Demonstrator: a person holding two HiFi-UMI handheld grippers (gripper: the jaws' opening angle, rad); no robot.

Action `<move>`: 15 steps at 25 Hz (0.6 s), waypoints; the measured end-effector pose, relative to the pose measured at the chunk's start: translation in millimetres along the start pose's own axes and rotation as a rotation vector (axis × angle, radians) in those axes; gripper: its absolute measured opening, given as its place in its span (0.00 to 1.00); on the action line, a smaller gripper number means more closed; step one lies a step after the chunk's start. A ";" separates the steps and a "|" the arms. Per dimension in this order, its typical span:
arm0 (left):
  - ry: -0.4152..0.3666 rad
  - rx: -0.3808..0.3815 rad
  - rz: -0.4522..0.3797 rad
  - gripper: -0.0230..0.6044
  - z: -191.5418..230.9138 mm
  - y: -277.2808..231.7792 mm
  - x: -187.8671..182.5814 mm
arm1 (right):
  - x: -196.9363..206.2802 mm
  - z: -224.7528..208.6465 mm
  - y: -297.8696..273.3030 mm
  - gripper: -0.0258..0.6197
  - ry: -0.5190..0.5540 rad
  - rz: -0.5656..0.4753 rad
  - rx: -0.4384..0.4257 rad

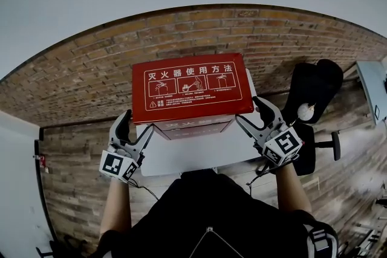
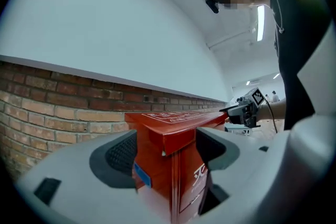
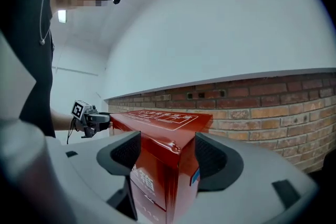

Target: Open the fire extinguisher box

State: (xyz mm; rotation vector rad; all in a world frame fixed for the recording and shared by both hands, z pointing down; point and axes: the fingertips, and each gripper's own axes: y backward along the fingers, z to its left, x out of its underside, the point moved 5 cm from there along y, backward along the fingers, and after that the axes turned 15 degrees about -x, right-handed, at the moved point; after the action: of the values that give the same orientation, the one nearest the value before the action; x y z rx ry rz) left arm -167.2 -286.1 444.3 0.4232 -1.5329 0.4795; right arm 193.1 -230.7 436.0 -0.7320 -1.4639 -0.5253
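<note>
Both forearms reach forward, roughly level. The left hand-held gripper (image 1: 134,129) has its jaws wide apart astride the front left corner of the red metal fire extinguisher box (image 1: 190,90), with the pads just beside its faces. The right hand-held gripper (image 1: 254,115) stands equally wide at the front right corner. The box has its lid down and its back close to the brick wall (image 1: 84,75). A white worktop (image 1: 181,160) lies just in front. The space either side of the box is open.
</note>
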 end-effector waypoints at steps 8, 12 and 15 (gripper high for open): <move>0.026 0.031 0.000 0.64 -2.2 -6.9 7.3 | 8.0 -3.0 -5.5 0.52 -0.015 0.005 -0.003; 0.012 0.028 -0.006 0.64 -5.1 -7.8 8.0 | 8.8 -3.5 -6.6 0.52 -0.016 0.000 0.003; 0.010 0.021 -0.006 0.64 -5.7 -7.3 7.9 | 8.2 -3.5 -7.3 0.52 -0.009 0.004 -0.001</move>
State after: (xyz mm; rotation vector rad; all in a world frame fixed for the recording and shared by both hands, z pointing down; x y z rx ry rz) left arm -158.6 -288.8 452.5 0.4408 -1.5179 0.4930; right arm 190.8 -237.3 445.2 -0.7390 -1.4704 -0.5198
